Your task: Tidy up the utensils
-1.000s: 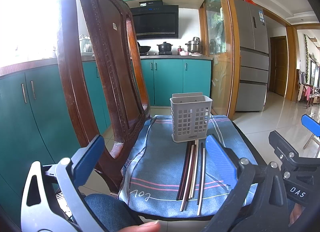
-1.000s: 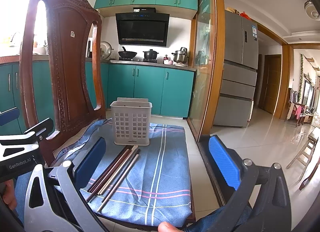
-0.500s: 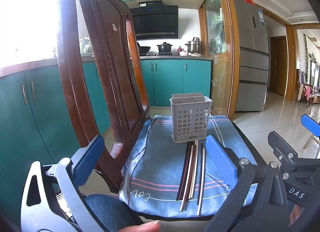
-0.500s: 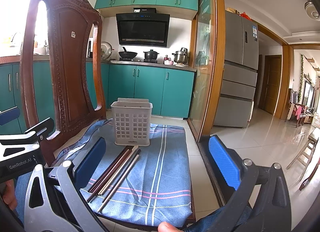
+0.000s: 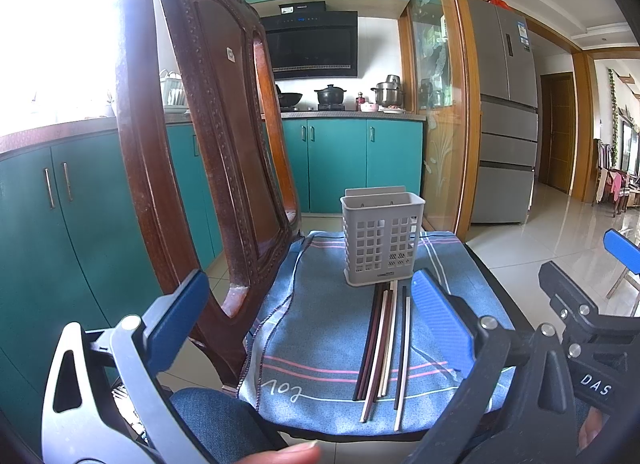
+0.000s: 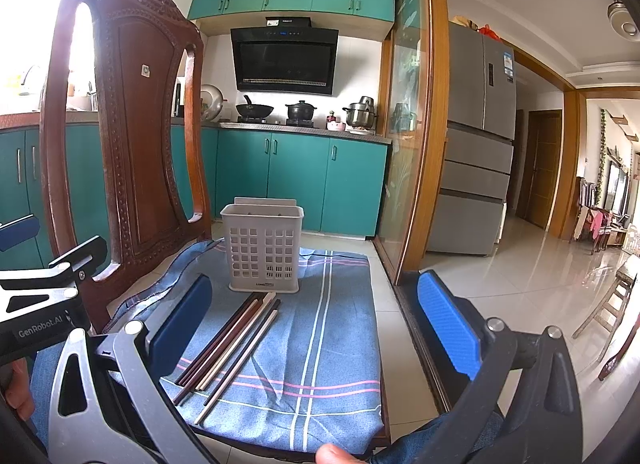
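chopsticks (image 5: 384, 348): a loose bundle of thin sticks, dark and pale, lying flat on the blue cloth (image 5: 320, 344), at 6 o'clock from the holder, far tips nearly touching its base.
holder (image 5: 380, 240): grey perforated plastic caddy, upright on the chair seat, apparently empty.
left gripper (image 5: 308, 324): jaws spread wide, holding nothing, hovering short of the sticks.
right gripper (image 6: 316, 324): also wide apart and empty; the sticks lie toward 9 o'clock of its centre.
handling: probably light, stiff and smooth, so likely to roll or slip; side-by-side sticks are hard to single out.
grip: best pinched across the near ends, where they fan apart slightly.
caution: the holder looks light and could tip if nudged.
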The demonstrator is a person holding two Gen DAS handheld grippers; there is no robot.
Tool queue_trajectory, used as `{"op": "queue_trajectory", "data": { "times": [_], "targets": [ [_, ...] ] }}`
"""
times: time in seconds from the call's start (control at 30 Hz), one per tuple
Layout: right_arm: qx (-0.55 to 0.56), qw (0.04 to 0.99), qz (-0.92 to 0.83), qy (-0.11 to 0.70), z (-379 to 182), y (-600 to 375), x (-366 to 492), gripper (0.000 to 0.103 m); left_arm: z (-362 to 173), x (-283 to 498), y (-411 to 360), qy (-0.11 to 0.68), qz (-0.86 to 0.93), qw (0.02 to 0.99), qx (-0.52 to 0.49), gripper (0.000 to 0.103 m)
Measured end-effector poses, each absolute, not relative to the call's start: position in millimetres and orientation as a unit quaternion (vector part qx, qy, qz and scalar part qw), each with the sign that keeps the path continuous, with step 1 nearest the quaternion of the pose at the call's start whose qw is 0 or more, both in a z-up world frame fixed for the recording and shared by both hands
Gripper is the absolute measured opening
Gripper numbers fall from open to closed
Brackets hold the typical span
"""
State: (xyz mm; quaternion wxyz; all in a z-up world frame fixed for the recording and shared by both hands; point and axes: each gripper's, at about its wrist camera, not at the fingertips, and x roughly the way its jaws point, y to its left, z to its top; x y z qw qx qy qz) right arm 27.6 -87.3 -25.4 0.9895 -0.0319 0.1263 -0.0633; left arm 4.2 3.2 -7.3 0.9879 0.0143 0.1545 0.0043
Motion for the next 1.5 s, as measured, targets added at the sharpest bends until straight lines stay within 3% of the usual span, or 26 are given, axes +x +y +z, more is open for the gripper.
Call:
{"op": "queue_trajectory", "data": {
  "times": [0.73, 0.97, 1.07, 1.13, 1.17, 1.2, 1.3, 1.5],
  "targets": [
    [-0.024, 0.985, -0.07, 0.157, -40.1, -98.2, 41.7, 0.1, -26.3, 26.4, 0.1, 0.207, -0.007, 0.978, 0.021, 0.1],
    [-0.033, 0.958, -0.079, 0.274, -75.5, -124.4, 99.2, 0.1, -64.8, 75.0, -1.2, 0.331, -0.036, 0.941, 0.055, 0.1],
    [0.0, 0.938, -0.047, 0.342, -101.2, -140.7, 138.7, 0.1, -83.9, 98.5, 1.1, 0.385, -0.067, 0.92, 0.038, 0.091],
    [0.025, 0.925, -0.009, 0.378, -118.5, -142.1, 167.9, 0.093, -94.3, 111.5, -3.2, 0.402, -0.07, 0.912, 0.048, 0.074],
    [0.031, 0.92, 0.006, 0.392, -125.0, -140.1, 181.0, 0.083, -98.5, 120.1, -6.0, 0.411, -0.079, 0.907, 0.05, 0.058],
    [0.035, 0.915, 0.019, 0.403, -130.1, -136.5, 192.8, 0.072, -102.3, 129.6, -7.5, 0.421, -0.092, 0.901, 0.043, 0.051],
    [0.069, 0.879, 0.057, 0.468, -153.5, -125.5, 246.3, 0.054, -113.4, 157.8, -11.3, 0.444, -0.12, 0.888, 0.027, 0.047],
    [0.073, 0.853, 0.086, 0.509, -174.6, -102.4, 302.1, 0.048, -129.0, 208.8, -23.0, 0.465, -0.133, 0.875, 0.039, 0.047]
  ]
}}
